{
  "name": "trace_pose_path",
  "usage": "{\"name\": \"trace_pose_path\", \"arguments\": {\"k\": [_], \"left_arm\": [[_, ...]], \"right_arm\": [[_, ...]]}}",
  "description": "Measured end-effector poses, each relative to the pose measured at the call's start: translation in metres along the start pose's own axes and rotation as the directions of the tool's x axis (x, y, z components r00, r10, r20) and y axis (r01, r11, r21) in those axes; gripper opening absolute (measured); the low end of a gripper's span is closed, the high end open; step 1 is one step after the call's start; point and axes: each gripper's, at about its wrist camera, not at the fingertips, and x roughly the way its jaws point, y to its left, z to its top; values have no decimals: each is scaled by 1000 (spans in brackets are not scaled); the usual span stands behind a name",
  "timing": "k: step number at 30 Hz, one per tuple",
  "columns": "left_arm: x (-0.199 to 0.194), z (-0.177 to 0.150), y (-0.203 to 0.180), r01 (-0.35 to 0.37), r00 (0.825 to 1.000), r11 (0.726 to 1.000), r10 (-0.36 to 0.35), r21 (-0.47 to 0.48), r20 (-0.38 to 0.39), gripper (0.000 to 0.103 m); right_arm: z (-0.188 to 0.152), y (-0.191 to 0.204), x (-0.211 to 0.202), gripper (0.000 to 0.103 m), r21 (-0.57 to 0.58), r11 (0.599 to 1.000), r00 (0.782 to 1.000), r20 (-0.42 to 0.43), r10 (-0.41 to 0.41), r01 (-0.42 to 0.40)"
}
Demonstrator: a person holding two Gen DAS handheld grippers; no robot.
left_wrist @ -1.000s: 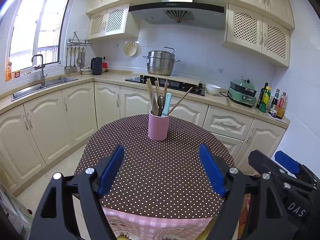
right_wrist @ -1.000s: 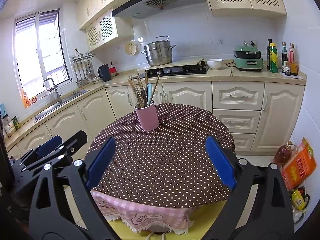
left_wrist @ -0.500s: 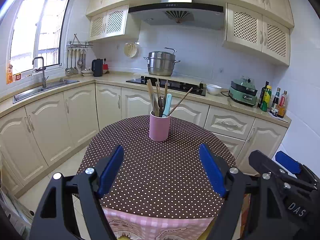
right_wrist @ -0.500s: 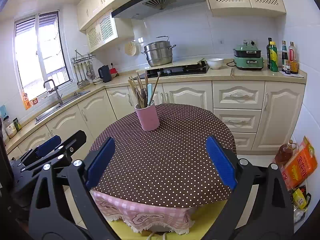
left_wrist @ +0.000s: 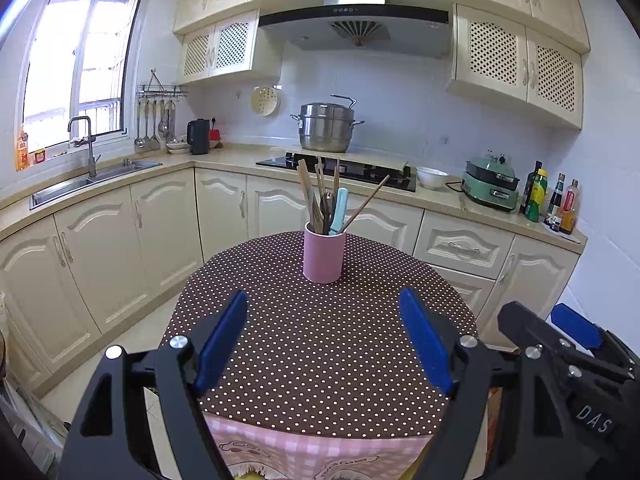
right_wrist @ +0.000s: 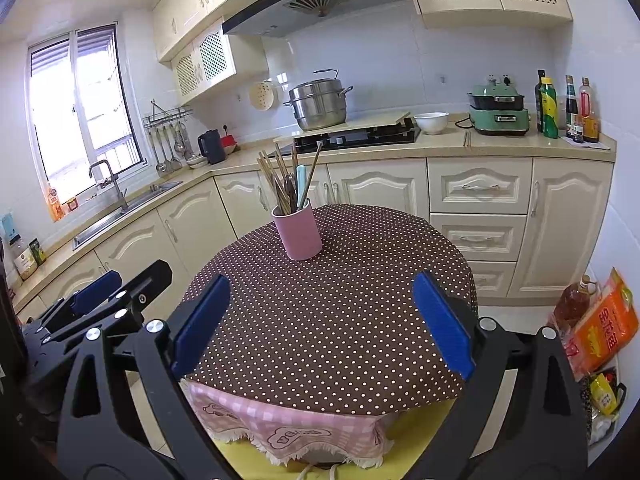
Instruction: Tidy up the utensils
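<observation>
Left gripper: the left gripper (left_wrist: pixel 323 338) has its blue pads spread wide with only dotted cloth showing between them; it holds nothing.
Right gripper: the right gripper (right_wrist: pixel 322 322) is likewise spread wide and empty; its black frame and one blue pad also show at the right edge of the left wrist view.
Cup: a pink cup (left_wrist: pixel 324 257) stands upright on the round table (left_wrist: pixel 320 344), straight ahead of both grippers and well apart from the fingertips, toward the far side of the tabletop.
Utensils: the utensils (left_wrist: pixel 330 204) stand bunched in the cup, handles or tips up; there are wooden chopsticks, a light blue handle (right_wrist: pixel 301 184) and some darker pieces that are too small to name.
Long axis: most pieces run close to vertical; one chopstick (left_wrist: pixel 367 202) leans out to the right of the left gripper's line.
Direction from the tool: for the left gripper the cup lies nearly dead centre between the pads; for the right gripper it lies a little left of centre.
Nearer hand: judging by the centring, the left looks slightly better lined up, though neither is clearly closer.
Coming move: probably a forward reach, then closing the pads across an upright shaft above the cup's rim.
Task progress: everything visible sits in the cup; no piece lies on the cloth.
</observation>
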Motion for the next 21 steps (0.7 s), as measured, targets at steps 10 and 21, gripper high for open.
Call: {"name": "trace_pose_path", "arguments": {"k": [10, 21], "left_arm": [[0, 0, 5, 4, 1000, 1000, -4, -1, 1, 77], [0, -2, 4, 0, 1000, 1000, 0, 1, -6, 77]], "right_arm": [[0, 0, 1, 91, 3, 1000, 1000, 0, 7, -7], [0, -3, 2, 91, 11, 1000, 1000, -11, 12, -12]]}}
